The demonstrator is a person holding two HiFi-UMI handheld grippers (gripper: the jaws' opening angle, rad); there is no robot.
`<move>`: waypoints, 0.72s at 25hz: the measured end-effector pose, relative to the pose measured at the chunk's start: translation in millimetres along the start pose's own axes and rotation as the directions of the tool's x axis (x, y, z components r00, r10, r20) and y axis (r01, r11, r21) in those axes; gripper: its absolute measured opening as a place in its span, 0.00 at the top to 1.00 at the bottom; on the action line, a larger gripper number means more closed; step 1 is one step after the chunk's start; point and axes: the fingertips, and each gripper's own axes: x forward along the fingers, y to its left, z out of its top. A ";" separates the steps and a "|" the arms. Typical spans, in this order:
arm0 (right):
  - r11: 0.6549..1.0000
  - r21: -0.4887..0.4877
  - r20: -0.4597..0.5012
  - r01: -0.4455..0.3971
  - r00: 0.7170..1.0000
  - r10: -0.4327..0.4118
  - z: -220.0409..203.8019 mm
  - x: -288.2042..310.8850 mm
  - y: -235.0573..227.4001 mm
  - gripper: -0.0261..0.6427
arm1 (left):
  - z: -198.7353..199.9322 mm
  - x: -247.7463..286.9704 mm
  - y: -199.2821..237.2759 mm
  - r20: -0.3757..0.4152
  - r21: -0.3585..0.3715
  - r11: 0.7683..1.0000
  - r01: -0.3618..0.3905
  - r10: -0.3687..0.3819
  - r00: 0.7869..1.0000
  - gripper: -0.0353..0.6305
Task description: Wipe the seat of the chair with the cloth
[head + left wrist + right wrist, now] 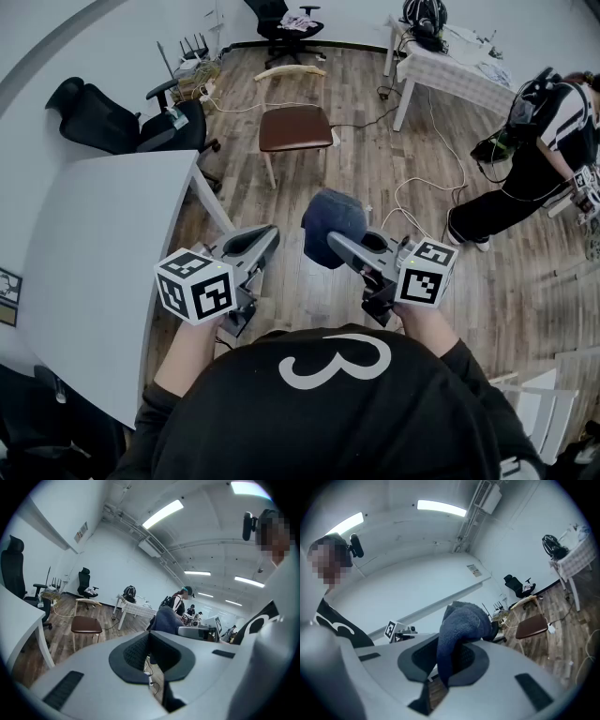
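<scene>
As right gripper (445,663) grips, cloth (461,623) (bunched) juts forward.

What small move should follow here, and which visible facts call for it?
Probably carry the right gripper forward toward the chair seat. Its jaws are shut on the blue cloth, but that seat stands well ahead across the floor, with nothing touching it.

We are in an open office or lab. We see white tables (94,244), black swivel chairs (105,122), a wood floor (361,178) and long ceiling lights (162,513) overhead.
</scene>
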 end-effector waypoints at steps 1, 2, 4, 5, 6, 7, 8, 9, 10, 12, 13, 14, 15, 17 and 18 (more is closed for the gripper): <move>1.000 -0.003 0.003 0.001 1.000 -0.001 1.9 -0.1 1.7 0.89 | 2.2 -0.5 -1.2 0.001 0.002 1.000 0.000 0.000 1.000 0.93; 1.000 -0.005 0.006 0.002 1.000 -0.002 3.6 0.4 3.2 0.89 | 4.6 -1.3 -1.9 0.002 0.003 1.000 0.000 0.000 1.000 0.93; 1.000 -0.001 0.008 0.006 1.000 -0.006 5.2 5.9 4.8 0.89 | 9.8 -4.8 1.5 0.004 0.004 1.000 -0.002 0.002 1.000 0.93; 1.000 0.002 0.005 0.012 1.000 -0.012 4.8 11.8 5.0 0.89 | 12.3 -8.0 6.6 0.004 0.000 1.000 -0.002 0.002 1.000 0.93; 1.000 0.002 0.002 0.021 1.000 -0.021 3.8 18.8 4.8 0.89 | 14.4 -11.7 13.4 0.003 -0.007 1.000 -0.001 0.001 1.000 0.93; 1.000 0.000 -0.001 0.031 1.000 -0.031 2.5 24.4 4.1 0.89 | 15.3 -14.2 19.9 0.002 -0.016 1.000 0.002 -0.002 1.000 0.93; 0.999 -0.004 -0.002 0.039 0.999 -0.039 1.1 26.2 2.4 0.89 | 14.4 -14.3 23.9 -0.001 -0.023 1.000 0.004 -0.004 1.000 0.93; 0.999 -0.005 -0.002 0.045 0.999 -0.045 0.1 24.1 -0.1 0.89 | 12.5 -11.7 24.9 -0.004 -0.027 1.000 0.003 -0.003 1.000 0.93; 0.999 -0.002 0.000 0.051 0.999 -0.051 -0.4 21.7 -3.1 0.89 | 11.1 -8.5 25.5 -0.007 -0.030 1.000 -0.001 0.000 1.000 0.93; 0.998 0.015 -0.002 0.069 0.998 -0.069 -0.1 33.3 -7.7 0.89 | 14.0 -9.4 38.8 -0.016 -0.040 0.999 -0.003 0.003 1.000 0.93; 0.996 0.023 -0.007 0.083 0.997 -0.083 -0.7 48.6 -9.3 0.89 | 17.3 -14.2 52.9 -0.022 -0.047 0.999 0.002 -0.004 1.000 0.93; 0.995 0.030 -0.013 0.099 0.995 -0.098 -2.2 65.6 -10.9 0.89 | 19.9 -19.4 68.2 -0.029 -0.054 0.998 0.012 -0.014 0.999 0.93; 0.993 0.036 -0.018 0.114 0.993 -0.113 -4.3 80.7 -12.8 0.89 | 21.0 -23.6 82.1 -0.036 -0.058 0.998 0.023 -0.025 0.999 0.93; 0.990 0.046 -0.022 0.133 0.991 -0.132 -7.9 101.5 -16.1 0.89 | 21.1 -27.7 102.1 -0.045 -0.063 0.997 0.040 -0.043 0.998 0.93; 0.989 0.051 -0.023 0.137 0.990 -0.136 -8.9 108.7 -17.3 0.89 | 22.2 -28.9 109.3 -0.041 -0.066 0.997 0.046 -0.049 0.998 0.93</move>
